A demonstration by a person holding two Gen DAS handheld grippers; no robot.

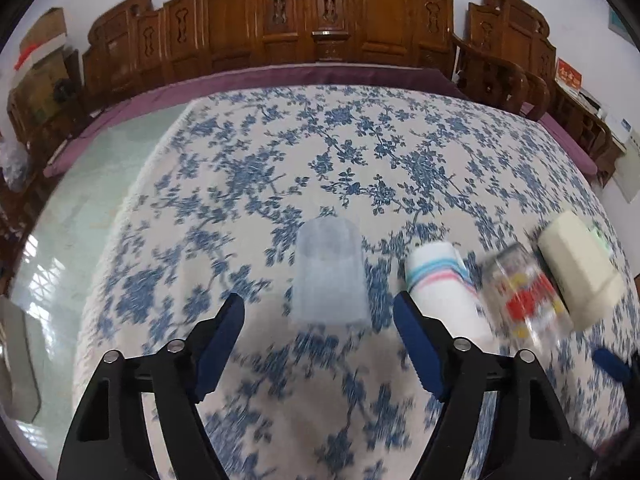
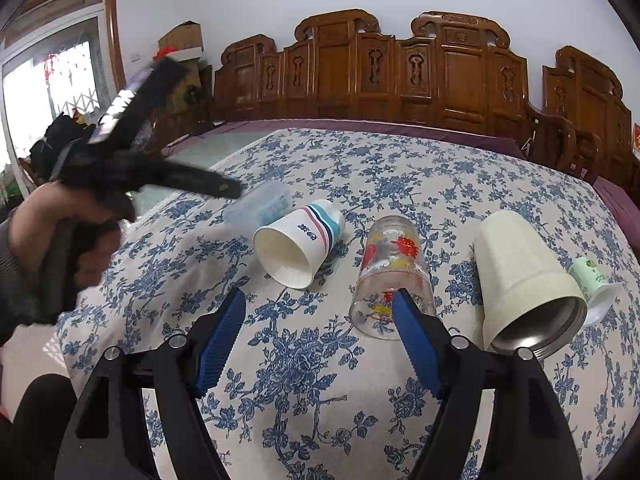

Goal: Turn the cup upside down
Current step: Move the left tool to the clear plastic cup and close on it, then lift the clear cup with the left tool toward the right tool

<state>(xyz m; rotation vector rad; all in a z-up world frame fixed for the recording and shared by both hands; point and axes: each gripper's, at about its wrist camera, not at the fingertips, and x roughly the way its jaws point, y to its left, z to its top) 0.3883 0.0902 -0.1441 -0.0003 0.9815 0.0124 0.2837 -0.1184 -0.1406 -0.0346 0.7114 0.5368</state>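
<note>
Two pairs of fingers stood wide, holding nothing. Nearest my left gripper (image 1: 319, 334), just beyond its tips and between them, the frosted cup (image 1: 329, 274) stood on the worktop (image 1: 240, 160), blurred, so I could not tell which end was up. Right of it lay the paper cup (image 1: 440, 284) and the glass (image 1: 524, 292) on their sides. My right gripper (image 2: 319, 334) hovered short of that glass. I judged the frosted cup thin, light plastic, likely to flex and slip under a hard squeeze; I would take it across its middle, gently. Farther off lay the cream tumbler (image 1: 580, 272).
</note>
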